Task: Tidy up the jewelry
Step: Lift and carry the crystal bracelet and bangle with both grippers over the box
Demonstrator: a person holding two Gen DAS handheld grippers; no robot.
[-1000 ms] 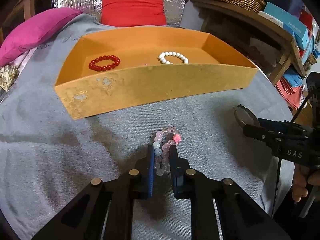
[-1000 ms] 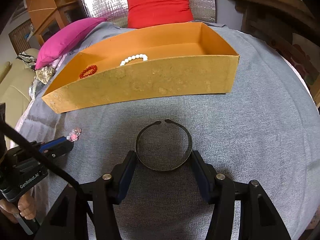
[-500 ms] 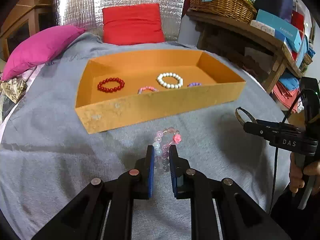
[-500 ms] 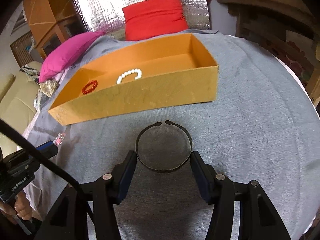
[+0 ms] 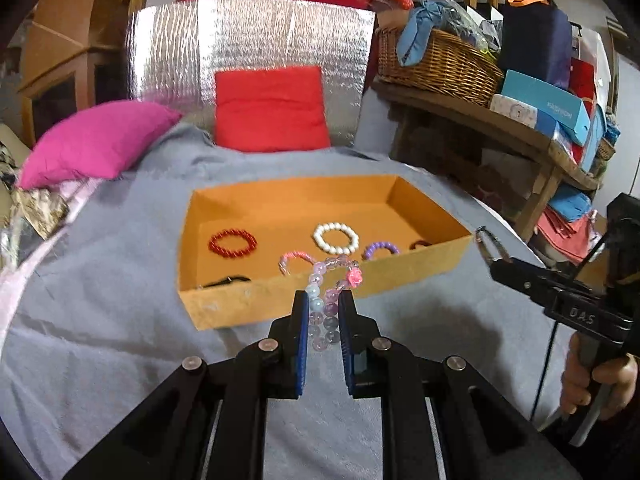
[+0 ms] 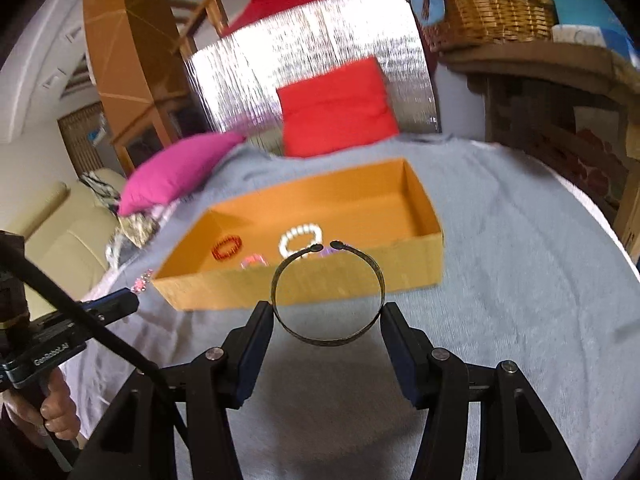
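Beads of pale pink, lilac and blue make up the bracelet clamped between the blue pads of the left hand-held gripper; its loop rises above the fingertips, with one bright pink flower bead at the top right. It hangs in the air in front of the near wall of the orange box, which sits on a grey cloth.

Inside the box lie a red bead bracelet, a white bead bracelet, a pink one, a purple one and, partly hidden by the near wall, something dark at each end.

The right hand-held gripper is clamped on a thin dark metal bangle, its fingers pressing the ring's two sides; the bangle's gap points away toward the box, and it is held clear of the cloth.

In the left wrist view, the right hand-held gripper appears at the right edge, level with the box's right corner.

Behind the box, a red cushion leans on a silver foil panel, with a magenta pillow to the left.
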